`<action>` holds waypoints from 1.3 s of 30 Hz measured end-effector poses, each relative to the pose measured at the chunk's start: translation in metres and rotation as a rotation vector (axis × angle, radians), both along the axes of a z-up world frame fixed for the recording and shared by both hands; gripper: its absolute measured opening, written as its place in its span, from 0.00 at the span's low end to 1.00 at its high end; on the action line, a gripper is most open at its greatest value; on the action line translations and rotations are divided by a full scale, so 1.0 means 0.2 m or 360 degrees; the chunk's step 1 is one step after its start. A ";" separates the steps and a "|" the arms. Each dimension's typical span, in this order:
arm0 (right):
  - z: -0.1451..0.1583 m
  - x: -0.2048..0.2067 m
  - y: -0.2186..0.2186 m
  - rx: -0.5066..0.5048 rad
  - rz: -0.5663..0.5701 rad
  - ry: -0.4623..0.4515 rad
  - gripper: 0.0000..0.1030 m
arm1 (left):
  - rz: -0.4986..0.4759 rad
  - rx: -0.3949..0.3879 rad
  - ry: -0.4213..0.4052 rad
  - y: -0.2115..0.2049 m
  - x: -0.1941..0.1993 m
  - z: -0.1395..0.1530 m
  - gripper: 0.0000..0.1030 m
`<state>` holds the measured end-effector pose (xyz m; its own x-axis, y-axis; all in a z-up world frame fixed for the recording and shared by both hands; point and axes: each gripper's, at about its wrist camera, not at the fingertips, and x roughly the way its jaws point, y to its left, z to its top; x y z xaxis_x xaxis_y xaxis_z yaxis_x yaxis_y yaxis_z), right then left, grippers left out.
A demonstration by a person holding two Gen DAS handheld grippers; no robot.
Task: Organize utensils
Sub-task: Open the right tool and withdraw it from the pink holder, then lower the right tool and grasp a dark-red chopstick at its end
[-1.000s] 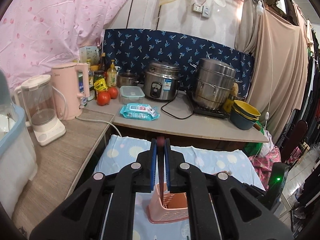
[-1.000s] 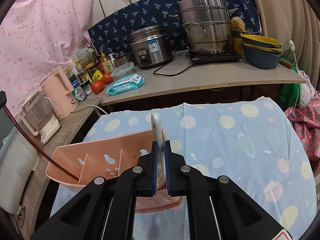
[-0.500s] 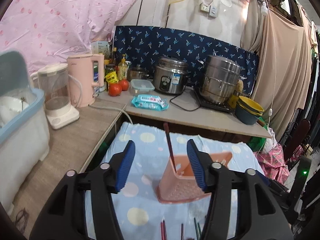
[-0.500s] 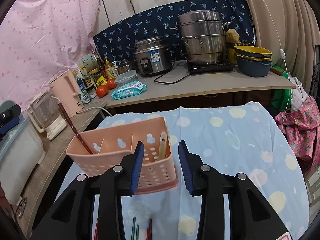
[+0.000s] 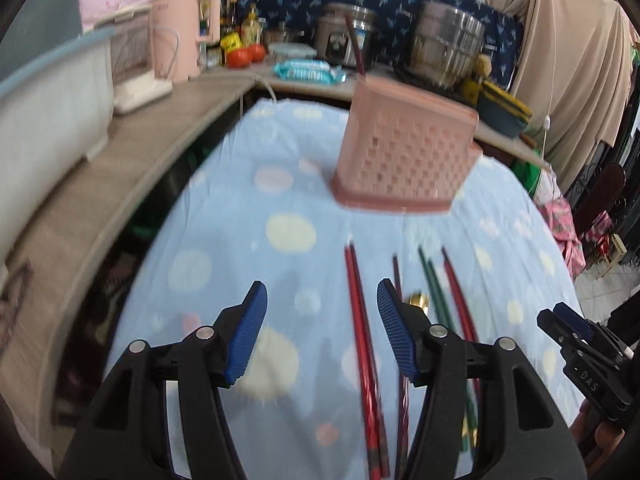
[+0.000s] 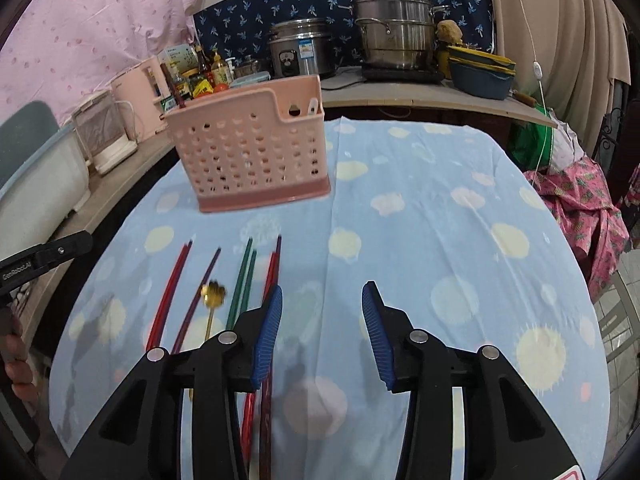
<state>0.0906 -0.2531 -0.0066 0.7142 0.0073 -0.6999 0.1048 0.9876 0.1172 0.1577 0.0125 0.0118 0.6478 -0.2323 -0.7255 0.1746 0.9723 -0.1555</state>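
A pink perforated utensil holder (image 5: 404, 152) (image 6: 248, 148) stands on the blue spotted cloth. A dark red chopstick (image 5: 356, 48) (image 6: 172, 84) sticks out of one end and a white spoon (image 6: 313, 106) out of the other. In front of it lie red chopsticks (image 5: 360, 320) (image 6: 172, 292), a purple one (image 6: 200, 292), a green pair (image 5: 434, 288) (image 6: 242, 280), another red pair (image 6: 272, 276) and a gold spoon (image 5: 418, 300) (image 6: 212, 294). My left gripper (image 5: 320, 308) is open low over the leftmost red pair. My right gripper (image 6: 322, 312) is opening, nothing between its jaws, with bare cloth under it.
A counter wraps the back and left with a pink kettle (image 6: 140, 92), a rice cooker (image 6: 300, 52), a steel steamer pot (image 6: 396, 28), stacked bowls (image 6: 480, 72) and a white bin (image 5: 48, 100). Patterned fabric (image 6: 580, 200) hangs off the table's right side.
Both grippers have opened, leaving the dark chopstick and the white spoon standing in the holder. Both have drawn back from the holder and sunk toward the utensils lying on the cloth.
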 end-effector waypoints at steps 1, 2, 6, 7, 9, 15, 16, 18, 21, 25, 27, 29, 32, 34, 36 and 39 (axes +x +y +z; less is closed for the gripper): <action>-0.02 -0.04 0.01 -0.0008 -0.0006 0.0017 0.40 | 0.0000 0.0001 0.0031 0.01 -0.02 -0.04 0.53; -0.05 -0.07 0.02 -0.0006 -0.0005 0.0038 0.40 | 0.0002 0.0000 0.0058 0.01 -0.05 -0.07 0.53; -0.15 -0.18 0.06 0.0027 0.0018 0.0111 0.40 | -0.0004 0.0025 0.0096 0.02 -0.14 -0.14 0.53; -0.16 -0.20 0.07 0.0030 0.0024 0.0122 0.40 | -0.0010 0.0033 0.0099 0.02 -0.17 -0.15 0.53; -0.19 -0.23 0.10 0.0047 0.0039 0.0142 0.40 | -0.0027 0.0033 0.0111 0.02 -0.21 -0.17 0.53; -0.24 -0.28 0.13 0.0057 0.0048 0.0168 0.40 | -0.0058 0.0018 0.0150 0.01 -0.30 -0.21 0.53; -0.25 -0.28 0.13 0.0056 0.0047 0.0170 0.40 | -0.0063 0.0021 0.0155 0.01 -0.32 -0.21 0.53; -0.26 -0.28 0.14 0.0061 0.0050 0.0181 0.40 | -0.0073 0.0023 0.0162 0.00 -0.34 -0.22 0.53; -0.27 -0.28 0.14 0.0079 0.0062 0.0200 0.40 | -0.0084 0.0027 0.0175 -0.01 -0.36 -0.24 0.53; -0.28 -0.29 0.16 0.0075 0.0083 0.0204 0.37 | -0.0105 0.0028 0.0188 -0.03 -0.38 -0.25 0.53; -0.29 -0.28 0.16 0.0078 0.0091 0.0214 0.34 | -0.0118 0.0032 0.0194 -0.04 -0.39 -0.26 0.53; -0.29 -0.28 0.16 0.0082 0.0086 0.0219 0.30 | -0.0131 0.0037 0.0203 -0.05 -0.40 -0.27 0.53; -0.30 -0.28 0.15 0.0085 0.0070 0.0218 0.24 | -0.0146 0.0044 0.0214 -0.06 -0.41 -0.28 0.53; -0.30 -0.28 0.14 0.0090 0.0057 0.0218 0.20 | -0.0152 0.0049 0.0224 -0.07 -0.41 -0.29 0.53; -0.30 -0.28 0.13 0.0097 0.0047 0.0219 0.17 | -0.0154 0.0056 0.0233 -0.07 -0.42 -0.30 0.53; -0.30 -0.28 0.12 0.0106 0.0045 0.0219 0.15 | -0.0147 0.0077 0.0249 -0.07 -0.42 -0.32 0.53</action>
<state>0.0336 -0.2293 -0.0667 0.6107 0.0755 -0.7883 0.0965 0.9809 0.1687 0.0747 -0.0025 -0.0519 0.5037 -0.2478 -0.8276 0.2409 0.9603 -0.1410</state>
